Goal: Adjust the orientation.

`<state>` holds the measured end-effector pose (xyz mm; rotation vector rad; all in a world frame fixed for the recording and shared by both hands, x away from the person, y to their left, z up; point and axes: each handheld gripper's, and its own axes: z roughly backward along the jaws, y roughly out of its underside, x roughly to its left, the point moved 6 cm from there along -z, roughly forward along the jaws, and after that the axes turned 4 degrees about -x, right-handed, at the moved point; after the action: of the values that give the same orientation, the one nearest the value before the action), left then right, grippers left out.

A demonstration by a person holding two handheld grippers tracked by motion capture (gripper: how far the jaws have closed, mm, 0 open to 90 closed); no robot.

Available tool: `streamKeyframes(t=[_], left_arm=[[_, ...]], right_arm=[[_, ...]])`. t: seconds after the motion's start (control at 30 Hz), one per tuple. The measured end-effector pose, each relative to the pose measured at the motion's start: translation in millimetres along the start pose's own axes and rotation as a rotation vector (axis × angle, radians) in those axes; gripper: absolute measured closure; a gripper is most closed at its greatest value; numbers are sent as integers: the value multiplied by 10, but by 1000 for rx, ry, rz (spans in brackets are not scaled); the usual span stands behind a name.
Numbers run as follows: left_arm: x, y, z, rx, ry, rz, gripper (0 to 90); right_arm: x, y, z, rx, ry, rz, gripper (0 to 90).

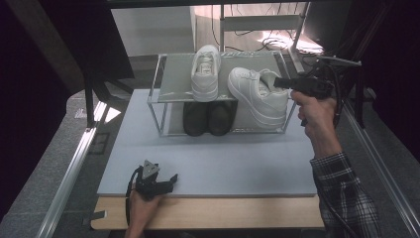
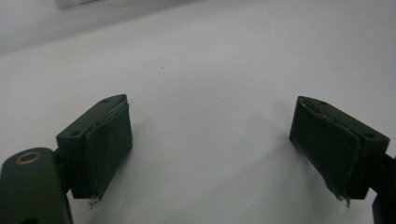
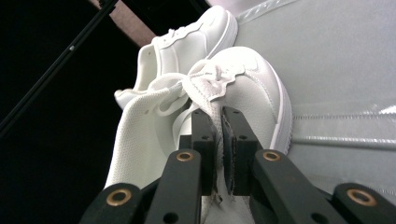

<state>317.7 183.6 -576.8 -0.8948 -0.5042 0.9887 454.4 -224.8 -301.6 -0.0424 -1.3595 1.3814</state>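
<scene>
Pinched by its tongue in my right gripper (image 1: 275,82) (image 3: 218,116), a white sneaker (image 1: 257,99) (image 3: 254,88) hangs tilted over the right end of the rack's top shelf (image 1: 171,84). Whether its sole touches the shelf I cannot tell. A second white sneaker (image 1: 205,72) (image 3: 187,42) stands on that shelf to its left, toe toward me. A pair of dark shoes (image 1: 207,118) sits on the lower tier. My left gripper (image 1: 171,182) (image 2: 210,140) rests on the grey mat (image 1: 213,163) near the table's front edge, jaws wide open with nothing between them.
The metal-framed rack (image 1: 157,106) stands at the back of the mat. A wooden table edge (image 1: 208,213) runs along the front. Metal rails (image 1: 74,163) flank the table, and a stand with cables (image 1: 341,64) sits right of the rack.
</scene>
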Motion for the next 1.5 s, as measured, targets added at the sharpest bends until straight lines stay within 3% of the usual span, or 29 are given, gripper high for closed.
streamKeyframes(t=[0.4, 0.67, 0.83, 0.93, 1.03, 1.33, 1.5], left_arm=[[-2, -1, -2, -3, 0, 4, 126], [-2, -1, -1, -2, 0, 4, 126], [-2, -1, -2, -3, 0, 4, 126], [-2, -1, -2, -3, -1, 4, 126], [-2, -1, -2, -3, 0, 4, 126], [-2, -1, -2, -3, -1, 3, 126], [-2, -1, -2, -3, -1, 3, 125]], right_arm=[[1, -111, -332, -41, 47, -5, 845], [-29, -103, -522, -67, 84, 24, 830], [-42, -94, -504, -61, 75, 46, 764], [-40, -81, -504, -45, 42, 46, 648], [-57, -65, -505, -35, 48, 55, 595], [-45, -95, -341, -60, 38, 78, 545], [-67, -102, -172, -65, 63, 126, 544]])
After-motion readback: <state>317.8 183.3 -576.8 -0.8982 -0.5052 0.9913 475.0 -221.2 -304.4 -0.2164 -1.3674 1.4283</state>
